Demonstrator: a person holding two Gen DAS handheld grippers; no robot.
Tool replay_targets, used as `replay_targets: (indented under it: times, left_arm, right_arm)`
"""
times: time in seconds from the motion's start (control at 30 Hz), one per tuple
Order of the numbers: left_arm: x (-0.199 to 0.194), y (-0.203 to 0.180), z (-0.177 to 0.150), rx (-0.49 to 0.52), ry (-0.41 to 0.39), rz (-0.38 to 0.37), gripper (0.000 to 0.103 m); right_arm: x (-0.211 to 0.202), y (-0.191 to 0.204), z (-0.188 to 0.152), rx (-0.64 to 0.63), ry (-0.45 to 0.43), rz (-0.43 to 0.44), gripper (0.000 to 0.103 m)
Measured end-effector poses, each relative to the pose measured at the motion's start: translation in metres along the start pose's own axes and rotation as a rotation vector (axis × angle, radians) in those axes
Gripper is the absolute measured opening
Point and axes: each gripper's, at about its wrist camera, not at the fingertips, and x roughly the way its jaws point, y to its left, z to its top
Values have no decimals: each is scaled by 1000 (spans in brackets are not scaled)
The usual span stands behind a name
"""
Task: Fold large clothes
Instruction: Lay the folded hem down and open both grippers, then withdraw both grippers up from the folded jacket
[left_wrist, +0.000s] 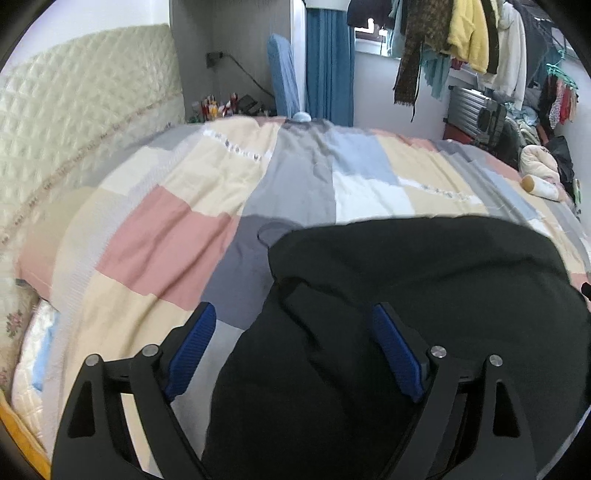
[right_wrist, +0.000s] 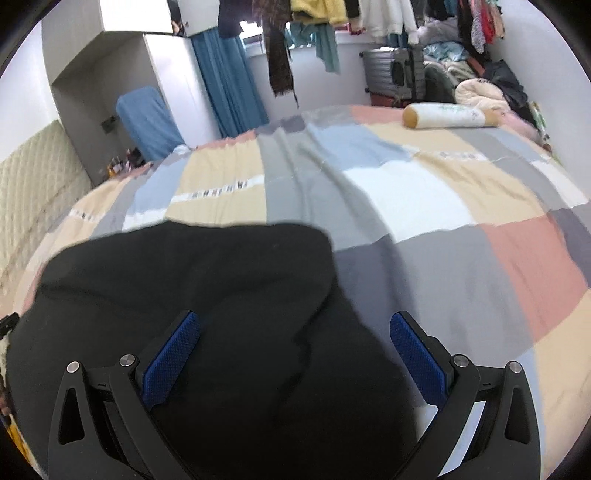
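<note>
A large black garment (left_wrist: 424, 280) lies on the patchwork bedspread (left_wrist: 184, 229). It also shows in the right wrist view (right_wrist: 192, 273), on the bedspread (right_wrist: 424, 221). My left gripper (left_wrist: 293, 314) is open, its blue pads astride the garment's left edge, where the fabric bunches in folds. My right gripper (right_wrist: 295, 325) is open, its pads astride the garment's right edge. Neither holds any cloth. The near part of the garment is hidden under both grippers.
A quilted cream headboard (left_wrist: 74, 122) stands at the left. A cylindrical bolster pillow (right_wrist: 447, 116) lies at the bed's far right. Hanging clothes (left_wrist: 469, 37), a silver suitcase (right_wrist: 388, 70), a blue curtain (left_wrist: 328, 62) and a cluttered bedside stand (left_wrist: 225, 105) lie beyond the bed.
</note>
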Motion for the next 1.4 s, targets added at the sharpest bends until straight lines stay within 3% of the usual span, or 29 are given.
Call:
replay_targets:
  times: [0.17, 0.5, 0.7, 0.8, 0.97, 1.1, 1.4]
  left_arm:
    - [-63, -9, 24, 4, -70, -32, 93]
    - [-230, -26, 50, -1, -255, -115, 103]
    - [-322, -38, 38, 50, -328, -102, 103]
    - [-359, -45, 21, 74, -378, -103, 103]
    - [-401, -51, -14, 68, -450, -141, 103]
    - [-416, -53, -40, 43, -483, -137, 103]
    - [-398, -63, -94, 29, -376, -163, 103]
  right_arm:
    - [-66, 6, 23, -32, -91, -8, 103]
    - [-242, 56, 63, -109, -334, 107, 103]
    - [-339, 84, 49, -147, -454, 215, 103]
    - [-379, 98, 29, -187, -517, 200, 103]
    - [-413, 122, -6, -253, -562, 227, 103]
    - [-422, 130, -39, -254, -543, 269, 103]
    - [-420, 134, -98, -250, -513, 266, 103]
